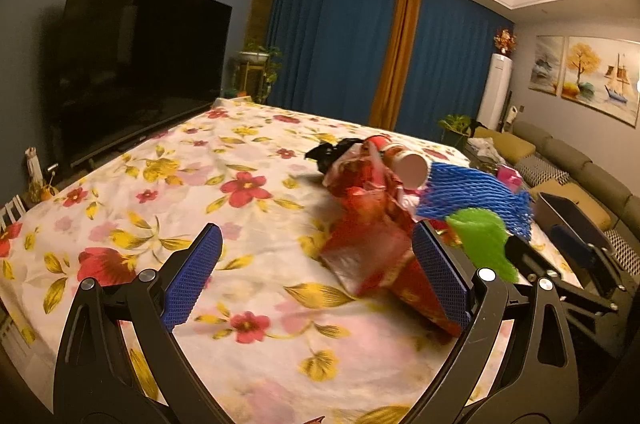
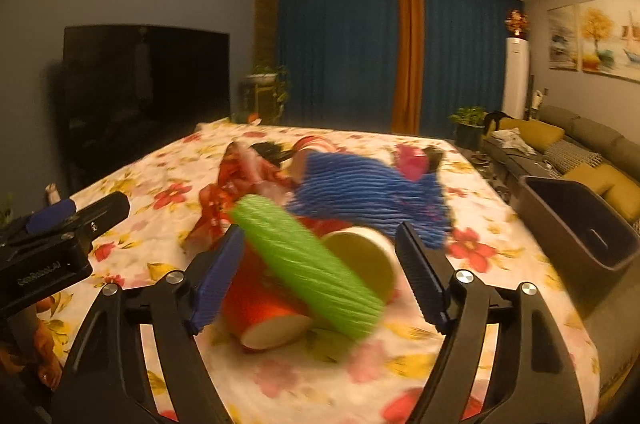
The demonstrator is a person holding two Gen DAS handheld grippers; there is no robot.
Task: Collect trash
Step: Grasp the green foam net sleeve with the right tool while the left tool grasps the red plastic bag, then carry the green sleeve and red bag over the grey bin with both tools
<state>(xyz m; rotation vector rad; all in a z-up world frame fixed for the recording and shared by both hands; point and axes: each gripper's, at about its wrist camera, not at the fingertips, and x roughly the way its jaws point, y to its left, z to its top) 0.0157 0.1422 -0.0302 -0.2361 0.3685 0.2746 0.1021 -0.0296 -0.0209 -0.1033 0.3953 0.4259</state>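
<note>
Trash lies on a floral tablecloth: a red foil wrapper, a blue foam net, a green foam net and a paper cup. My left gripper is open and empty, just short of the wrapper. My right gripper is open around a green foam net lying over a red paper cup. The blue net, red wrapper and a pink piece lie beyond. The frames are blurred.
A dark bin stands at the table's right edge. A sofa is beyond it. A large TV stands on the left, blue curtains behind. The other gripper's body shows at the left.
</note>
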